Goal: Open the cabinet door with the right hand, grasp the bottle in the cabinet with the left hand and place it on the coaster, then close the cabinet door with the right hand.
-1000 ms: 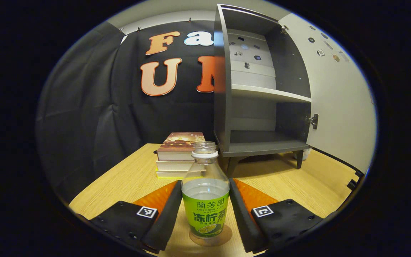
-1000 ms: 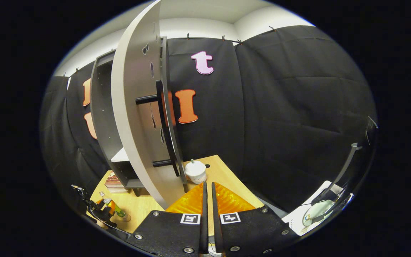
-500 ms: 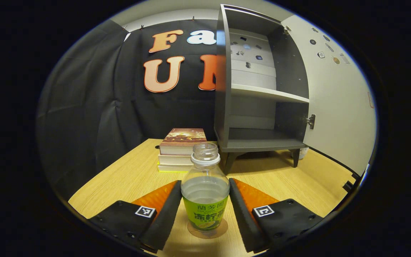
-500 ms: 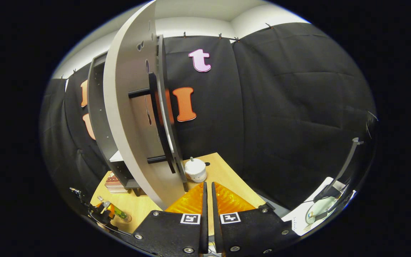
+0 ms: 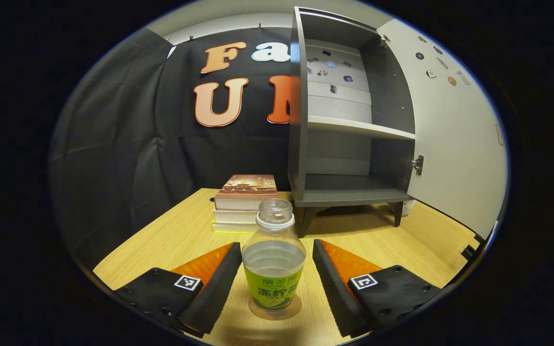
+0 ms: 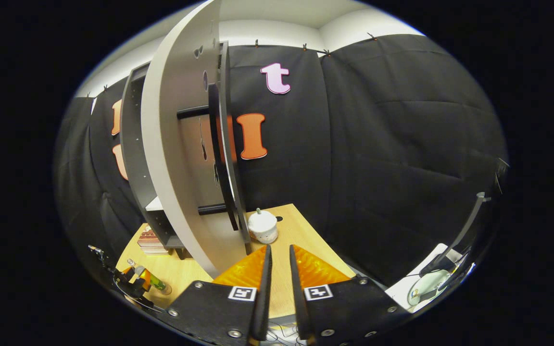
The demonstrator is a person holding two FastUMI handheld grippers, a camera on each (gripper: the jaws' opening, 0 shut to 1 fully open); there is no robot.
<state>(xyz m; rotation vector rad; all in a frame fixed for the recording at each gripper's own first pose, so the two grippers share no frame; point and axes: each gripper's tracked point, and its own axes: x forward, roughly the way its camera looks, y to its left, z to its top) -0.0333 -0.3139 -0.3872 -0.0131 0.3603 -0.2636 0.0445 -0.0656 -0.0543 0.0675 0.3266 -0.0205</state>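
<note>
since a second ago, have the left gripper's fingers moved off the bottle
Yes. The left gripper has opened and backed away; the bottle stands free on the coaster.

The wooden table (image 5: 171,240) bears stacked books (image 5: 243,202), the cabinet (image 5: 349,192), a coaster (image 5: 275,312) under the bottle (image 5: 273,264).

**Colours and patterns noted**

Clear plastic bottle (image 5: 273,262), green label. Round translucent brownish coaster (image 5: 275,308). Light wood-grain table (image 5: 171,240). Dark grey cabinet (image 5: 349,120), pale grey door (image 5: 455,125) dotted with small stickers. White lidded jar (image 6: 263,227).
</note>
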